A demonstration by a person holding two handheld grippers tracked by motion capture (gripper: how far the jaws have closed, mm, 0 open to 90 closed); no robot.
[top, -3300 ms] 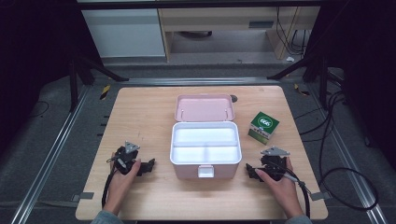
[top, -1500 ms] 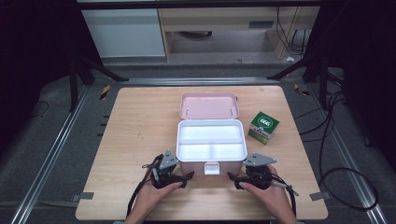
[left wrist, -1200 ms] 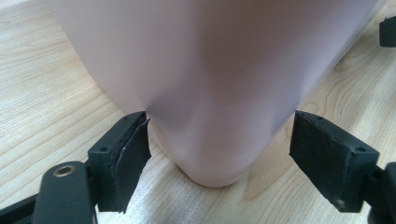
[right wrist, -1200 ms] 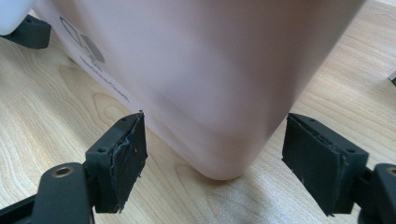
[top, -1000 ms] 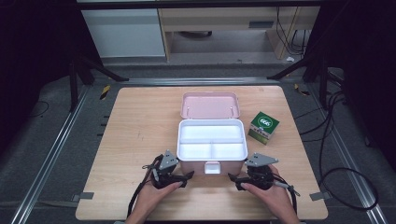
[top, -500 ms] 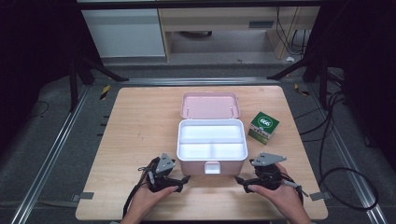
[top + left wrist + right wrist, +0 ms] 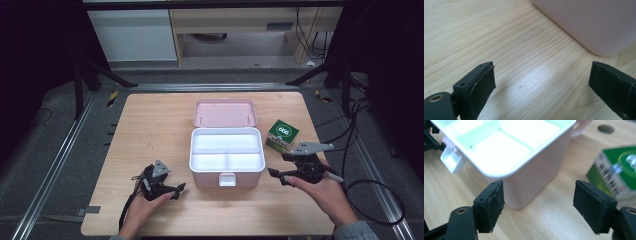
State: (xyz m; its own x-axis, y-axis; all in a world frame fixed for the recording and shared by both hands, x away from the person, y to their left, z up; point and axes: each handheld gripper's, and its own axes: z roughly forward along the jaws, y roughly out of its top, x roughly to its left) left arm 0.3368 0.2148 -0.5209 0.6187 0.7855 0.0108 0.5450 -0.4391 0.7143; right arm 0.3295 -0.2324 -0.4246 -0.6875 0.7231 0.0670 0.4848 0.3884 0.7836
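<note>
You are drawing both hands back from the open pink storage box point(image 7: 226, 159) at the bench's point(image 7: 150, 125) middle, left gripper point(image 7: 172, 192) and right gripper point(image 7: 276, 174) now flanking it with fingers spread empty, so the repositioning looks finished.

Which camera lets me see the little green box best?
The high view: the whole green box sits sharp on the table, right of the pink case. The right gripper view shows the box bigger but blurry, cut off at the picture's edge. The left gripper view looks at wood and the case's corner.
</note>
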